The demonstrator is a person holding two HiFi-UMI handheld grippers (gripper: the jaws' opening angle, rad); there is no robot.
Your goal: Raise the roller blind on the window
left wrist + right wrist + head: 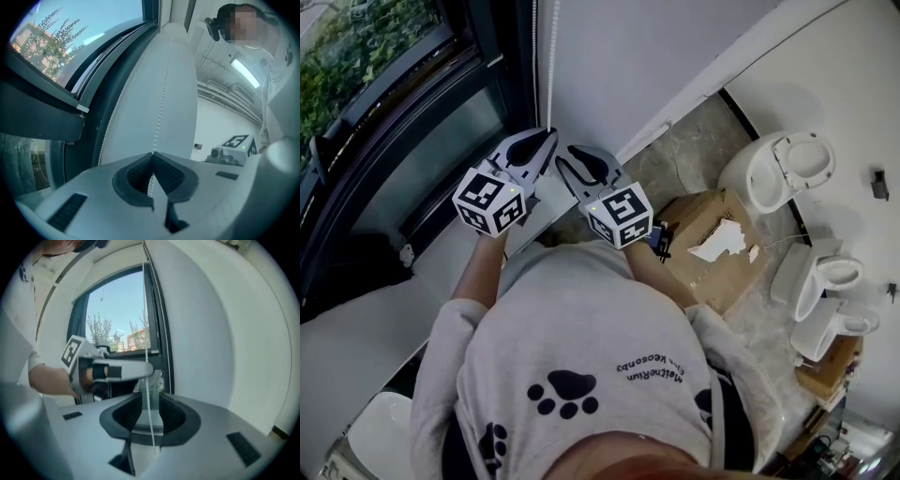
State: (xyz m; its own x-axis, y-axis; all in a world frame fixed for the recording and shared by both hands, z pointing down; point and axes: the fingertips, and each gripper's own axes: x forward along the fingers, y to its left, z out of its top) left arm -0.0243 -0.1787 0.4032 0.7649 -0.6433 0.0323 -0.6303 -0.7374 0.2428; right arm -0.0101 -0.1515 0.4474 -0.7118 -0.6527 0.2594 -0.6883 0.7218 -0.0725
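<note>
A white bead chain point(553, 66) hangs down the white wall beside the dark-framed window point(356, 56). My left gripper point(549, 139) is shut on one strand of it; in the left gripper view the pads point(152, 153) meet on the chain point(161, 103), and a second strand point(110, 122) runs along the frame. My right gripper point(572, 155) sits just right of the left one. Its jaws point(149, 397) stand open with the chain point(145, 310) running loose between them, just under the left gripper point(150, 370). The blind's fabric is out of view.
A person in a grey paw-print top holds both grippers. On the stone floor to the right lie a torn cardboard box point(712, 244), a white toilet bowl point(778, 169) and more white ceramic pieces point(820, 281). A pale window ledge point(441, 253) runs below the glass.
</note>
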